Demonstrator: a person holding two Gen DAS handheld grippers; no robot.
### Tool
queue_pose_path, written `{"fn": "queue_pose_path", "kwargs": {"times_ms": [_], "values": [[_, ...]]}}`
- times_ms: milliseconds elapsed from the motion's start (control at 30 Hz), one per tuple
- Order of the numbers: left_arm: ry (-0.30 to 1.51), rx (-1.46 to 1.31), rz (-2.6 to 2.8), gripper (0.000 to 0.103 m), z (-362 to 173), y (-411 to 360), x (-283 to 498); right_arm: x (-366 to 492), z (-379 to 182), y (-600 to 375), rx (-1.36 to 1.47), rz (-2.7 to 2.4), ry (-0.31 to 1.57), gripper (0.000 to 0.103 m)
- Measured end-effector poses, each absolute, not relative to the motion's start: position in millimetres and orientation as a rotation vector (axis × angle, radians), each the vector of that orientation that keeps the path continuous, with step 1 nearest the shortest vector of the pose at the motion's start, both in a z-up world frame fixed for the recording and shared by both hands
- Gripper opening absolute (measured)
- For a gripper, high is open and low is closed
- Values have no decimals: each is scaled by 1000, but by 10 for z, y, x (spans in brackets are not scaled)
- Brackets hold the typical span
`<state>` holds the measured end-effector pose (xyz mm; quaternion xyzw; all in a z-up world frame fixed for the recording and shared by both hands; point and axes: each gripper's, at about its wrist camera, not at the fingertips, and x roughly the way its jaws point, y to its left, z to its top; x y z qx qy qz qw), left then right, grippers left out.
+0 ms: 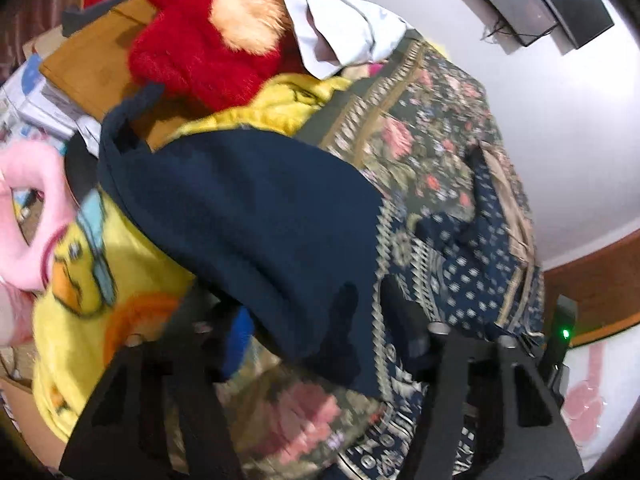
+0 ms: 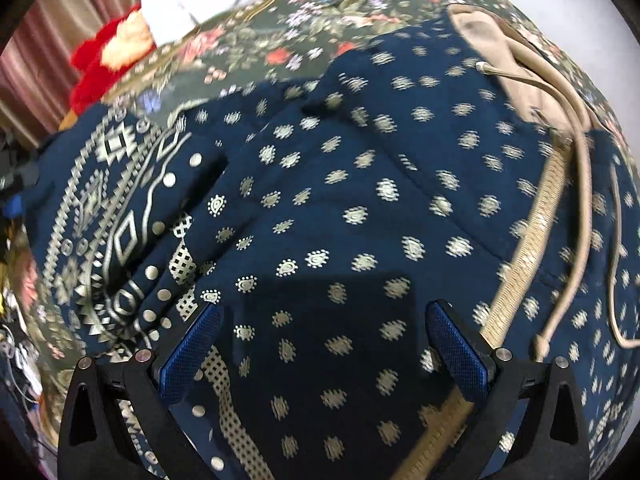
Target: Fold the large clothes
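A large navy garment with a pale printed pattern (image 2: 360,184) lies spread on a floral bedspread (image 2: 280,20). A tan woven trim (image 2: 532,248) and a tan cord (image 2: 580,200) run down its right side. My right gripper (image 2: 324,320) hovers just above it, pointing steeply down, open, its blue pads (image 2: 192,352) wide apart with only flat cloth beneath. In the left wrist view, the garment's plain navy side (image 1: 256,208) is folded over. Its edge hangs between the fingers of my left gripper (image 1: 320,320), which stand half apart; the picture is blurred and no pinch shows.
A yellow cartoon blanket (image 1: 80,280), a red fluffy item (image 1: 192,56), a white cloth (image 1: 340,32) and a pink plush (image 1: 28,216) crowd the bed's far and left sides. Wooden board (image 1: 88,64) and boxes behind. A dark screen (image 1: 528,4) hangs on the wall.
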<state>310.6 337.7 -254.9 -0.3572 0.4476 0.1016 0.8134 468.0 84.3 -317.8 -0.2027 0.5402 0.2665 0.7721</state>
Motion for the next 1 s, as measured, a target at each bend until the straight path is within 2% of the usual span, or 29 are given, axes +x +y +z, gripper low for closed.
{"fn": "queue_pose_path", "kwargs": {"times_ms": [33,133,167,200,300,433,667,833,1000], "values": [[960,-734,235,46,-2543,3386,3147,4670,-3208,889,-470,579,1152,103],[969,-656,255,24,-2527,3402,3272,4589,-3288,1000,-563,594,1127,103],[966,-629,262,13,-2504,3403,3302,4555,-3309,1025,-592,593,1118,103],[960,-599,272,7,-2464,3396,3329,4520,-3324,1046,-620,598,1110,103],[907,-459,315,6,-2199,3287,3384,4449,-3318,1054,-624,625,1121,103],[801,-358,281,6,-1676,3049,3436,4446,-3167,883,-481,660,1194,103],[660,-258,122,6,-888,2248,3660,4513,-2586,189,-243,631,1185,103],[668,-187,1,6,-838,1456,3908,4401,-2128,-470,-235,550,1076,103],[792,-139,-119,6,-1319,683,4106,4322,-1902,-1079,-215,474,1031,103]]}}
